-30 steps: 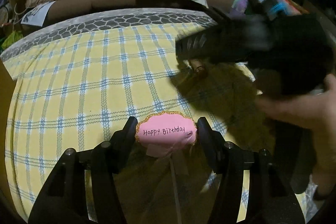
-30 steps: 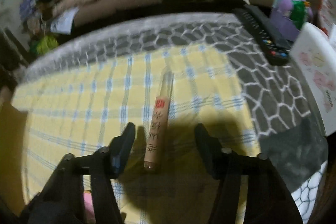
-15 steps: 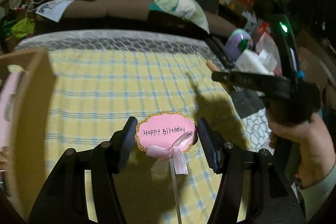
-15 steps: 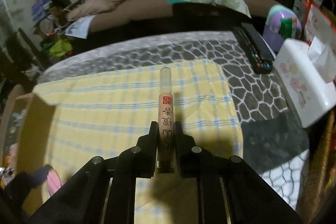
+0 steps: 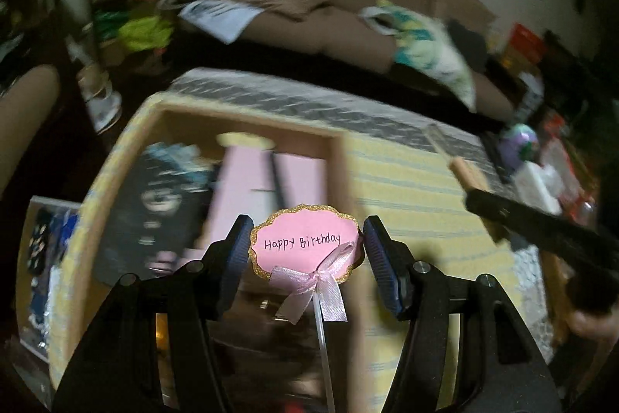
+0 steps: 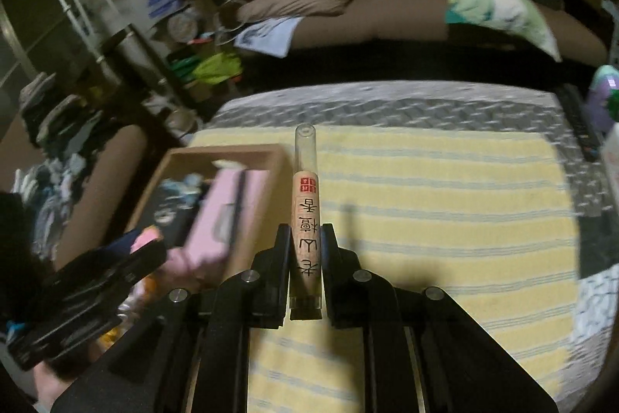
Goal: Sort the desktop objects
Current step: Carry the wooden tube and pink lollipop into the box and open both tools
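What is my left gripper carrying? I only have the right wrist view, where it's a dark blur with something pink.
Observer: The left gripper holds a pink "Happy Birthday" topper with a bow, on a thin stick.
Operator: Is it near the box?
Observer: Yes, the cardboard box lies right behind and below it.
Operator: Can you read what my right gripper holds?
Observer: From the left view, only a tan tube sticking out of the right gripper.

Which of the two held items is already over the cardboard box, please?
The Happy Birthday topper in the left gripper; the tube hangs above yellow cloth.
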The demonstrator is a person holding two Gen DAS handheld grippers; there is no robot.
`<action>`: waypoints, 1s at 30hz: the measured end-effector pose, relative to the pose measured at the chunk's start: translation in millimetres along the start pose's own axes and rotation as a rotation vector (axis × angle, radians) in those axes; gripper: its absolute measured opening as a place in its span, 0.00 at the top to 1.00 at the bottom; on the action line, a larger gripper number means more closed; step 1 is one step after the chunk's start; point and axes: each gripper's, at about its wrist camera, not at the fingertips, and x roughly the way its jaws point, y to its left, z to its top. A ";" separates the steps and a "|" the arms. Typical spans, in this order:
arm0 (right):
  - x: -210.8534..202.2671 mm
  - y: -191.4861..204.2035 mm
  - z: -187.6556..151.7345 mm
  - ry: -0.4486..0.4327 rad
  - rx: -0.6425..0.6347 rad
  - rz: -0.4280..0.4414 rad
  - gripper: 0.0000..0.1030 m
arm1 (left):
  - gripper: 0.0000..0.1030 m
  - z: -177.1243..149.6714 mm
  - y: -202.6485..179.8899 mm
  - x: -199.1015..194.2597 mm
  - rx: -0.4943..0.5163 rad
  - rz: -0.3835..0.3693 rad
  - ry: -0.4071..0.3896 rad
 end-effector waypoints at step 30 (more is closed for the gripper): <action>98.6 65.6 6.2 0.066 -0.045 -0.054 0.57 | 0.20 2.5 90.0 41.7 -0.184 -0.029 0.109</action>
